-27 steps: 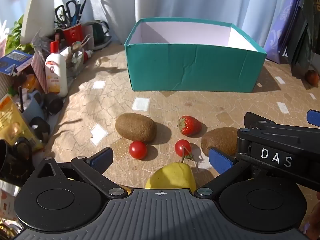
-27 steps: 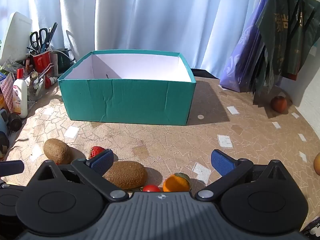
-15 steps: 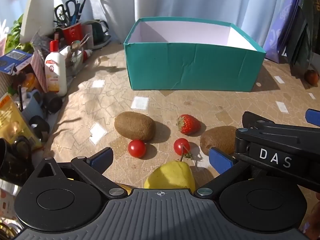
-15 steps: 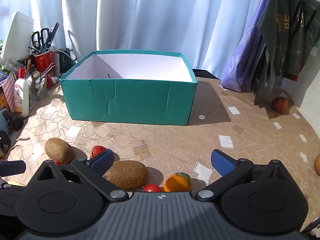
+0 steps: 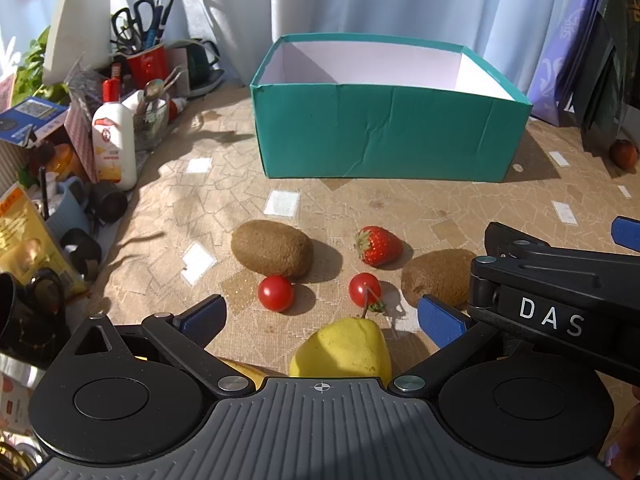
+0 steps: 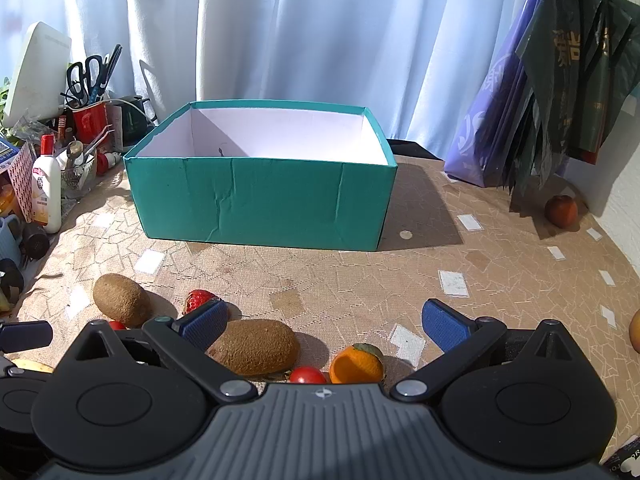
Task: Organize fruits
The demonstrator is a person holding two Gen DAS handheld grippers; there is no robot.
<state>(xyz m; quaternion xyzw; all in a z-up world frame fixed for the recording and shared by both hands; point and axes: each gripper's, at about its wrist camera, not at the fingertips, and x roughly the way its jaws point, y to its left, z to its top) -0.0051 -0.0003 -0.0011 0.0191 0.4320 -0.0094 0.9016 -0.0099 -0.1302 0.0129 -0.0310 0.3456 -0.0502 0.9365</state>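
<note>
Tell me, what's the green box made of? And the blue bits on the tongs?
The green box looks like cardboard covered in matte teal paper: its front is creased and dented, its inside plain white. The blue pads look like rubber, with a fine grid texture, though that's less certain.

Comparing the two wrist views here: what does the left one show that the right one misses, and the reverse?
Left wrist only: the yellow pear between its open jaws, and the right gripper's body beside it. Right wrist only: the orange and a reddish fruit by the hanging bags. Both: the teal box, two kiwis, the strawberry and the desk clutter at the left.
</note>
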